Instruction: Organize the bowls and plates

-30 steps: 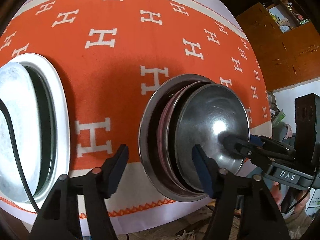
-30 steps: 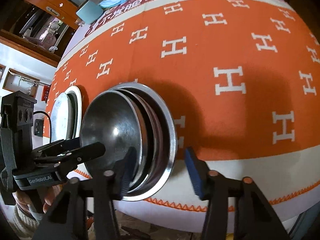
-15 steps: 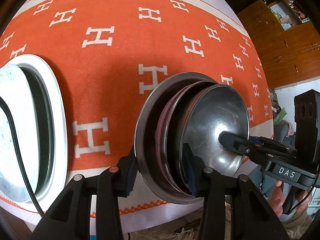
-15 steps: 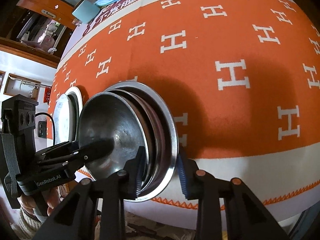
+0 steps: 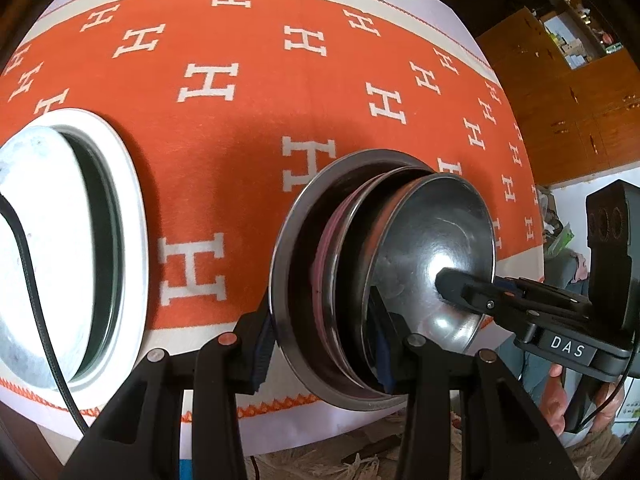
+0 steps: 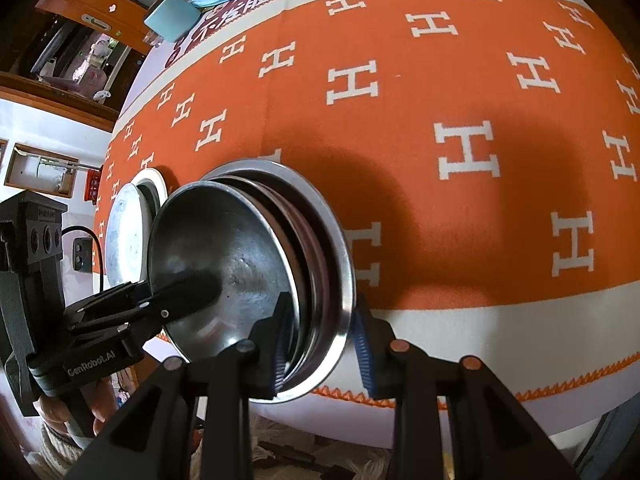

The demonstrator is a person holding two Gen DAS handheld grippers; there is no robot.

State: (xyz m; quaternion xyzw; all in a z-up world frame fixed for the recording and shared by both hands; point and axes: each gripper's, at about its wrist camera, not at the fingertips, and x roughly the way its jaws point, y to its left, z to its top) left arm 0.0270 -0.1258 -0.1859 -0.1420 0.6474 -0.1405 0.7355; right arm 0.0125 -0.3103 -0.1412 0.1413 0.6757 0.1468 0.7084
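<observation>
Two black tongs are clamped onto one pile of round shiny metal dishes (image 5: pixel 344 184). The pile is made of a wide flat steel plate (image 5: pixel 288 248) at the bottom, a pink-edged plate (image 5: pixel 325 248) and one more steel plate above it, and a deep steel bowl (image 5: pixel 432 232) on top.

The jaws of the left tongs (image 5: pixel 320 344) have just been closing. They are now partly shut, and the near edge of the pile is pinched between them. One finger is pressed against the outside of the wide plate's rim, and the other is set inside the bowl.

The jaws of the right tongs (image 6: pixel 320 332) have just been closing too. The pile's edge is squeezed between them in the same way, with one finger inside the bowl and one outside the wide rim.

The pile is seen over an orange cloth with white H shapes (image 5: pixel 240 152), right at the tips of both tongs. A white oval dish (image 5: pixel 134 216) with a pale plate in it is found well off to the left of the left tongs.
</observation>
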